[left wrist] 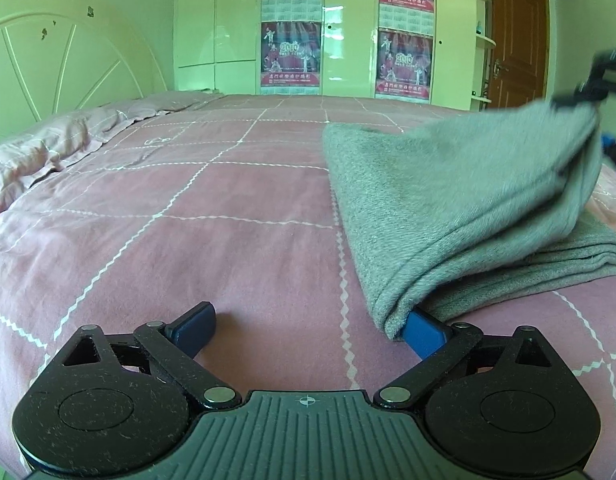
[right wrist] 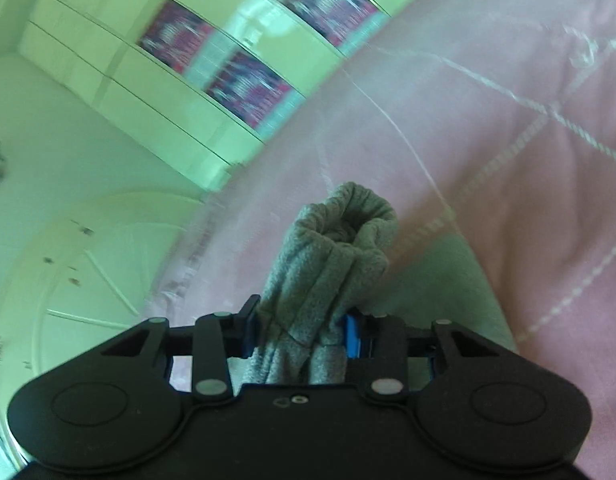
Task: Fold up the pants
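The grey fleece pants [left wrist: 448,200] lie folded on the pink bed at the right of the left wrist view, with the top layer lifted up toward the right. My left gripper [left wrist: 308,328] is open low over the bed; a corner of the pants hangs over its right fingertip [left wrist: 424,332]. My right gripper [left wrist: 580,96] shows blurred at the far right, holding the raised end. In the right wrist view my right gripper [right wrist: 299,328] is shut on a bunched wad of the pants [right wrist: 332,256], tilted above the bed.
The pink quilt [left wrist: 187,220] with white grid stitching covers the bed. A rumpled pink pillow [left wrist: 47,148] lies at the left by the white headboard [left wrist: 59,60]. White wardrobes with posters [left wrist: 291,52] stand behind; a brown door [left wrist: 516,40] is at the right.
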Action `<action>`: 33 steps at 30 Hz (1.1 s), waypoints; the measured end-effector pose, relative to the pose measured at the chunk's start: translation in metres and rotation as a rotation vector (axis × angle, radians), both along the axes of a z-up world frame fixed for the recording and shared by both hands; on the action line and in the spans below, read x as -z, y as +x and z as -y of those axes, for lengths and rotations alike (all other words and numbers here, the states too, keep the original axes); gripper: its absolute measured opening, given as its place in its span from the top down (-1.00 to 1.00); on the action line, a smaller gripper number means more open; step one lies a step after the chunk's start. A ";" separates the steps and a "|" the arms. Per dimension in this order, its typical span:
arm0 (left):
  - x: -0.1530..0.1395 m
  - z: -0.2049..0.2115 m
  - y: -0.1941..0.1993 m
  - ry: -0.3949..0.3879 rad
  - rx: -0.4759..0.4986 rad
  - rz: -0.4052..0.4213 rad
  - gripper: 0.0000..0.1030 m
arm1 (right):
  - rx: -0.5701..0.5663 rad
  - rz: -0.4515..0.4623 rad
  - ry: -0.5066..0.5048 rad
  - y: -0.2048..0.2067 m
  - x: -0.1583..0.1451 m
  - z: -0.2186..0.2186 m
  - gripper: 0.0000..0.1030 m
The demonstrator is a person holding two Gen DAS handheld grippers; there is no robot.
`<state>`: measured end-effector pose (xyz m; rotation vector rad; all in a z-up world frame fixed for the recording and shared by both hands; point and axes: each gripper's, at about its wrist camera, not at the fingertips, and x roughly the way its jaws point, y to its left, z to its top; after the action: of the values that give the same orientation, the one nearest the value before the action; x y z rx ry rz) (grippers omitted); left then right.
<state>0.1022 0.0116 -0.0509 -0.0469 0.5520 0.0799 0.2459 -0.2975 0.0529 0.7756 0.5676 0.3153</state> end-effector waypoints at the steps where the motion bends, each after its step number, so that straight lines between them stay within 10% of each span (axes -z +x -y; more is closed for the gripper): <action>1: 0.000 -0.002 0.000 -0.009 -0.001 0.004 -0.91 | 0.023 0.033 0.018 -0.012 -0.004 0.006 0.38; 4: 0.000 -0.004 -0.001 -0.027 -0.009 0.009 -0.91 | 0.129 -0.035 0.035 -0.034 0.032 0.033 0.38; 6: 0.003 -0.004 0.000 -0.019 -0.017 0.004 -0.91 | 0.139 -0.254 0.043 -0.022 0.087 0.046 0.42; 16: 0.001 -0.009 -0.006 -0.057 -0.056 0.053 -0.91 | 0.101 -0.209 0.023 -0.013 0.071 0.041 0.36; 21: 0.004 -0.011 -0.007 -0.067 -0.080 0.064 -0.91 | 0.048 -0.035 0.023 -0.022 0.049 0.031 0.33; 24: 0.007 -0.012 -0.006 -0.066 -0.081 0.066 -0.91 | 0.099 -0.243 0.042 -0.006 0.095 0.044 0.37; 28: 0.008 -0.010 -0.008 -0.054 -0.072 0.063 -0.92 | 0.067 -0.205 0.009 -0.009 0.090 0.044 0.30; 33: -0.008 -0.015 -0.018 -0.049 -0.056 0.032 -0.92 | 0.090 -0.148 -0.038 -0.031 0.063 0.059 -0.57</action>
<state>0.0843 0.0263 -0.0433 -0.1114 0.5210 0.1199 0.2152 -0.3569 -0.0106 0.7892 0.6737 0.1641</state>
